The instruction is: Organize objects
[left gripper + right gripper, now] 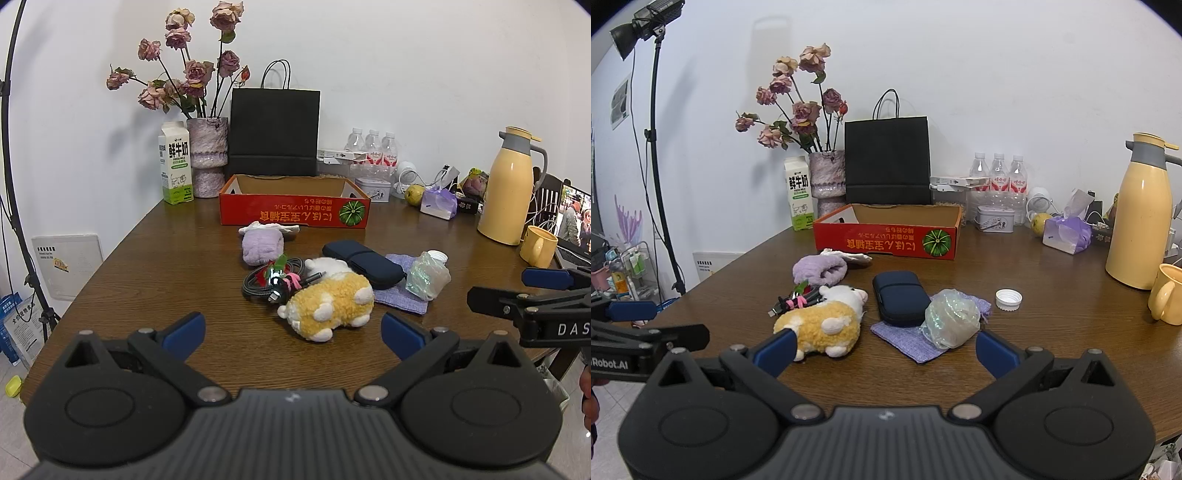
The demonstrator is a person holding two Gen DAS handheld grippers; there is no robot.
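Note:
An open red cardboard box (295, 216) (886, 240) stands at the table's back. In front of it lie a purple cloth roll (262, 245) (820, 269), a coiled black cable (273, 280) (798, 297), a yellow-and-white plush (328, 302) (827, 321), a dark blue case (364, 262) (899, 297), a crumpled clear bag (428, 275) (951, 323) on a purple pouch (400, 295) (908, 341), and a white cap (1008, 299). My left gripper (293, 334) is open, just short of the plush. My right gripper (884, 349) is open, before the pouch.
A milk carton (176, 164), a vase of dried roses (207, 155), a black paper bag (273, 133), water bottles (373, 146), a tin (373, 188), a yellow thermos (508, 192) and a yellow mug (537, 245) stand along the back and right. A light stand (661, 166) is left of the table.

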